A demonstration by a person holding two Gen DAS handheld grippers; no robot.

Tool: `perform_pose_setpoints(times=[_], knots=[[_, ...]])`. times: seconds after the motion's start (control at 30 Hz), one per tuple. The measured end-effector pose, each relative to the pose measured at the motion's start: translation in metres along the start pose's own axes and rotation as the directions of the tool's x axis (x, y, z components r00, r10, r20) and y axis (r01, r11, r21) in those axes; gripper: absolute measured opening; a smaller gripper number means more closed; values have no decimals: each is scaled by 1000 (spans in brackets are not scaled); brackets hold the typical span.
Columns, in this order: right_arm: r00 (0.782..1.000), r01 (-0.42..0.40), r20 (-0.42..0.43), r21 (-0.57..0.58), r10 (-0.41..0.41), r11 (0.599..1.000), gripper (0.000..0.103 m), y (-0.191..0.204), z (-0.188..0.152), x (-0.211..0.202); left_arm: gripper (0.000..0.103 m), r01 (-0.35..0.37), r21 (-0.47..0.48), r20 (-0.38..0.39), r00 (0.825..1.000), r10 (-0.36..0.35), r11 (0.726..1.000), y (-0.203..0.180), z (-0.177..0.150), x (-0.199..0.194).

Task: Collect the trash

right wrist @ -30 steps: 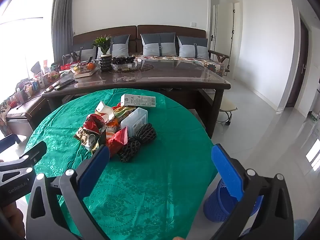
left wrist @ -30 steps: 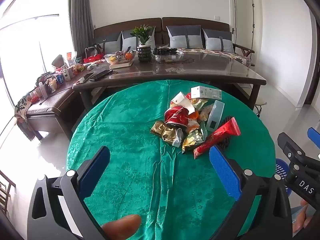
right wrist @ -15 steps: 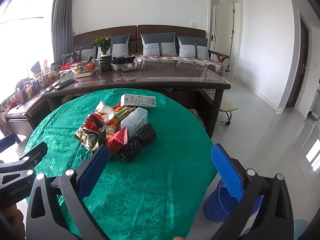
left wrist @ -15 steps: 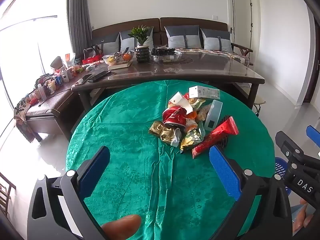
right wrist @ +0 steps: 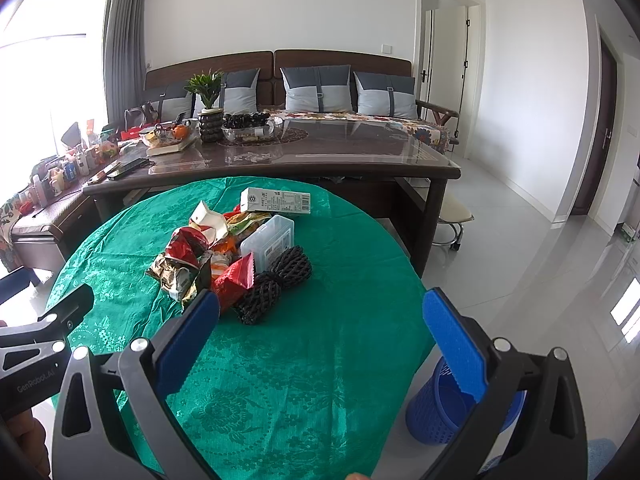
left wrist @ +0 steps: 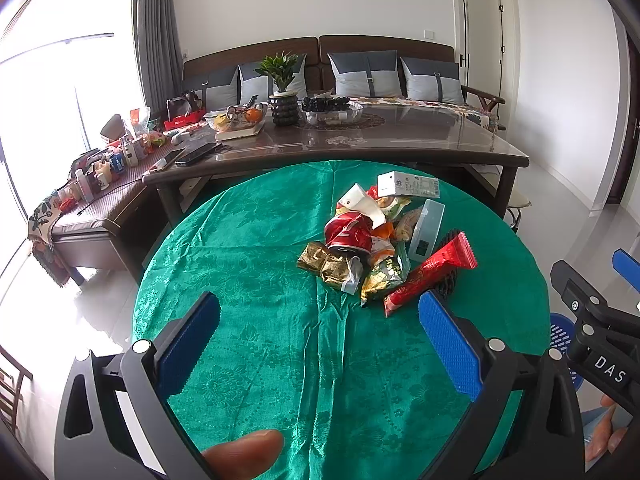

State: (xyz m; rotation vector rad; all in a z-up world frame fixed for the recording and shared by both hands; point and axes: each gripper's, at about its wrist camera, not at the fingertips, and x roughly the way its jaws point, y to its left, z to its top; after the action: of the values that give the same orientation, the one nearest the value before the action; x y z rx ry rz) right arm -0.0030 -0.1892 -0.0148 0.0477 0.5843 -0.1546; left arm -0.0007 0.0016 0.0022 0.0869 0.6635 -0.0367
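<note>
Trash pile (left wrist: 380, 240) well ahead of both wide-apart tools (left wrist: 320, 340) (right wrist: 320, 344), seemingly untouched.

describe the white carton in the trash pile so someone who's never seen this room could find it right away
Start at the round table with the green cloth and find the heap of wrappers near its middle. At the heap's far edge, toward the long dark table, a white carton lies flat on its side. It is the only white printed box there, with a barcode at one end; the clear plastic box beside it is see-through.
</note>
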Motion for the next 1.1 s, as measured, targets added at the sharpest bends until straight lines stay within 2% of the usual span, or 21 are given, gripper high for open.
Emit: perform_pose_setpoints(times=[1.1], knots=[[1000,6,-7,2,-6,1000,98,-3,-2,2,99,-4,4,1,1000,4,1000,-5,0,0]])
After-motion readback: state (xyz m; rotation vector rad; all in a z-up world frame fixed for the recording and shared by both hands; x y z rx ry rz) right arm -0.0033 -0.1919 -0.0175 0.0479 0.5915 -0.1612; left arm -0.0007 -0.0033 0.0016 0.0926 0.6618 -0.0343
